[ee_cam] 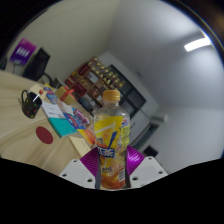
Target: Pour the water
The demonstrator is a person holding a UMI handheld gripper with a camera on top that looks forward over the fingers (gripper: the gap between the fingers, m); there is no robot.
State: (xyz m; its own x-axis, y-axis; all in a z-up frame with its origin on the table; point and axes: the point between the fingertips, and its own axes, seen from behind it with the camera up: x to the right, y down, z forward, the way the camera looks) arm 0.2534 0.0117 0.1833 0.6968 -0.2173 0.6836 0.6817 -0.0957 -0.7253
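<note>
A clear plastic bottle (111, 135) of orange drink with a yellow cap and a yellow label stands upright between my fingers, lifted well above the table. My gripper (111, 160) is shut on the bottle's lower body, and the magenta pads (136, 157) press on it from both sides. The view is tilted, with the ceiling filling the space beyond the bottle. No cup or other vessel is clearly seen.
A pale wooden table (22, 125) lies down to the left, carrying a red round coaster (42, 133), a teal and pink box (66, 122) and small items. Shelves of goods (95, 75) stand behind. A ceiling light (197, 44) glows up right.
</note>
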